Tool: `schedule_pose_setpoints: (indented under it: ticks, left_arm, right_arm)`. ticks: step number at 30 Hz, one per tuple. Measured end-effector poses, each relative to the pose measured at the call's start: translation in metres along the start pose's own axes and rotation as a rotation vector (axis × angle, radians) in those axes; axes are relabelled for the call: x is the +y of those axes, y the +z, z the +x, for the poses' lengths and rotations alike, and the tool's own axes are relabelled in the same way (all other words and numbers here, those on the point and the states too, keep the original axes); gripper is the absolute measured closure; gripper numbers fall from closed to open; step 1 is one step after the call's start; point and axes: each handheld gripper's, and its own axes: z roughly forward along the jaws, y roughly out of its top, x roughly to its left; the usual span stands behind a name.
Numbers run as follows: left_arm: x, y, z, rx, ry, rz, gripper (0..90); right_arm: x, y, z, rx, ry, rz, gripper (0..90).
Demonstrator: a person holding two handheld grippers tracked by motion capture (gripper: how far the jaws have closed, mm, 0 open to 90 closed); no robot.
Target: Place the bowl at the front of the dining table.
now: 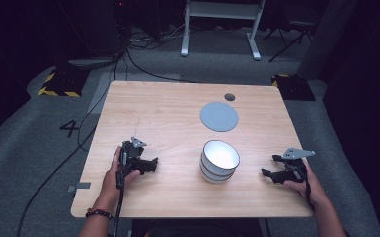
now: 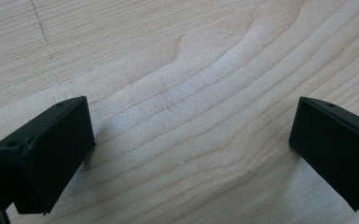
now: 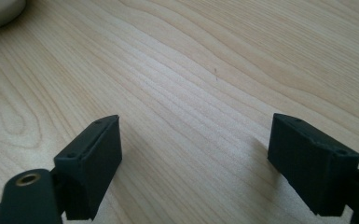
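The stack of white bowls [image 1: 219,161] sits in the lower middle of the high view, on the wooden bench [image 1: 168,108], between the two tools. The left tool [image 1: 150,164] and the right tool [image 1: 269,174] both rest low on the wood, spread wide, pinching nothing. The bowls could slip or tip (they look smooth and stacked) if one tool bumps the side. The grey round lid [image 1: 219,116] lies just above them.

A stack of white round ceramic bowls [image 1: 219,161] stood upright, mouths up, nested, near the front centre of the light wooden table [image 1: 153,108].
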Motion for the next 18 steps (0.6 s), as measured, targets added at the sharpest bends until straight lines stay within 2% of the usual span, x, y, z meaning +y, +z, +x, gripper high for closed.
schedule_pose_setpoints:
  ticks: [18]
  left_arm:
    - [-0.0006, -0.0001, -0.0002, 0.000, -0.002, -0.001, 0.0]
  right_arm:
    - [-0.0001, -0.0013, -0.0038, 0.006, -0.011, 0.012, 16.5]
